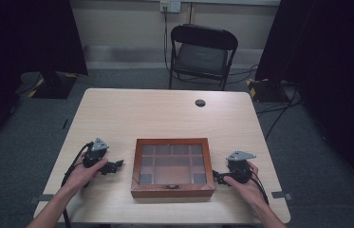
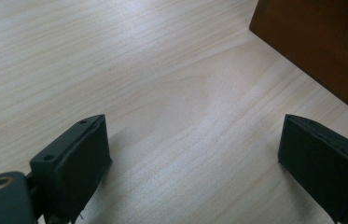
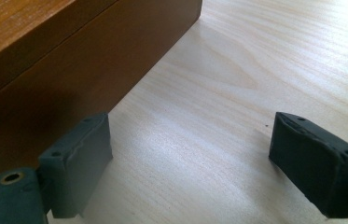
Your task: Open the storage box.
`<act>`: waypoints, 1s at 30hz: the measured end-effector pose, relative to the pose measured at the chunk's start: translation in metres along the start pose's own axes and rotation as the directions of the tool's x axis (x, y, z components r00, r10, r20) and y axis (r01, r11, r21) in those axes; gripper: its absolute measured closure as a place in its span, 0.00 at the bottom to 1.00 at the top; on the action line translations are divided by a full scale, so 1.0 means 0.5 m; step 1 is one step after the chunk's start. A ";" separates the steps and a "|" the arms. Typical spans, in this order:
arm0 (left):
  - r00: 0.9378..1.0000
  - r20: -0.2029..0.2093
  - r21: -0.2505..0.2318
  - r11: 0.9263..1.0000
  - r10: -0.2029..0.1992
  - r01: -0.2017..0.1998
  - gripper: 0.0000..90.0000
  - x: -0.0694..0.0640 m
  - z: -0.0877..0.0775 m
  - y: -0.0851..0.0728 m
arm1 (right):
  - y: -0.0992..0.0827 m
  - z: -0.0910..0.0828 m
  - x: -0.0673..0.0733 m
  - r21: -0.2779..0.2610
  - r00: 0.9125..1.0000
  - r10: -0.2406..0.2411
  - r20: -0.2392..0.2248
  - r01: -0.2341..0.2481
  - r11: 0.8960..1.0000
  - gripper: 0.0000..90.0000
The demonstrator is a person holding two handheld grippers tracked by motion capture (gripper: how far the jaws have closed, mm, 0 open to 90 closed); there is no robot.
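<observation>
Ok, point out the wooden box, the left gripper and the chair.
box [image 1: 172, 191]: high view, front wall.
left gripper [image 1: 117, 166]: high view, between its fingertips.
chair [image 1: 201, 58]: high view, seat.

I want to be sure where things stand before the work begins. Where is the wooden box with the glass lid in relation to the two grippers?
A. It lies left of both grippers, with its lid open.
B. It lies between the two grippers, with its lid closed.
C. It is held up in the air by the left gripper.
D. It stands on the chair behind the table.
B: in the high view the wooden box lies closed on the table, with the left gripper on one side and the right gripper on the other.
</observation>
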State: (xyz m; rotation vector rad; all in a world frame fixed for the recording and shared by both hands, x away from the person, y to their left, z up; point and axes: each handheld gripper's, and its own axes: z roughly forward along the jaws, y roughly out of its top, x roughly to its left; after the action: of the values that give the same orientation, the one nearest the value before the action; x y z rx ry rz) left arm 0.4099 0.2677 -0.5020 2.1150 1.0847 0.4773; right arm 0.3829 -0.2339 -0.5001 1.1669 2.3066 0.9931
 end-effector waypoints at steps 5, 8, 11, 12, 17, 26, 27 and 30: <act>1.000 -0.002 -0.001 1.000 0.000 0.000 0.09 0.000 0.000 0.000 | 0.000 0.000 0.000 0.000 1.000 0.001 0.001 -0.001 1.000 0.13; 1.000 -0.002 0.001 1.000 0.003 -0.003 0.09 0.000 0.000 0.000 | 0.002 0.000 0.001 0.006 1.000 0.007 0.005 -0.008 1.000 0.14; 1.000 0.000 -0.002 1.000 -0.005 0.005 0.09 -0.001 0.000 0.000 | 0.009 0.000 0.000 0.021 1.000 0.007 0.004 -0.007 1.000 0.18; 1.000 0.000 -0.001 1.000 -0.002 0.002 0.09 0.000 0.000 0.000 | 0.011 -0.001 0.000 0.030 1.000 0.009 0.006 -0.009 1.000 0.19; 1.000 0.000 -0.002 1.000 -0.004 0.004 0.09 -0.001 0.000 0.000 | 0.024 -0.004 -0.004 0.077 1.000 0.015 -0.026 -0.013 0.997 0.24; 1.000 0.002 0.000 1.000 -0.001 0.001 0.09 0.000 0.000 0.000 | 0.056 -0.040 -0.028 0.014 0.993 0.104 -0.063 -0.103 0.995 0.31; 1.000 0.002 0.000 1.000 -0.002 0.002 0.09 0.000 0.000 0.000 | 0.058 -0.044 -0.028 0.013 0.991 0.108 -0.075 -0.108 0.994 0.33; 1.000 0.002 0.000 1.000 -0.002 0.002 0.09 0.000 0.000 0.000 | 0.065 -0.051 -0.025 0.003 0.991 0.097 -0.096 -0.097 0.995 0.36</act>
State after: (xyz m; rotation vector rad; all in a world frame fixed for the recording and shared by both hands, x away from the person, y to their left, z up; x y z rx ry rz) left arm 0.4099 0.2675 -0.5021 2.1141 1.0852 0.4737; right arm 0.3928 -0.2416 -0.4588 1.2676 2.3417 1.1083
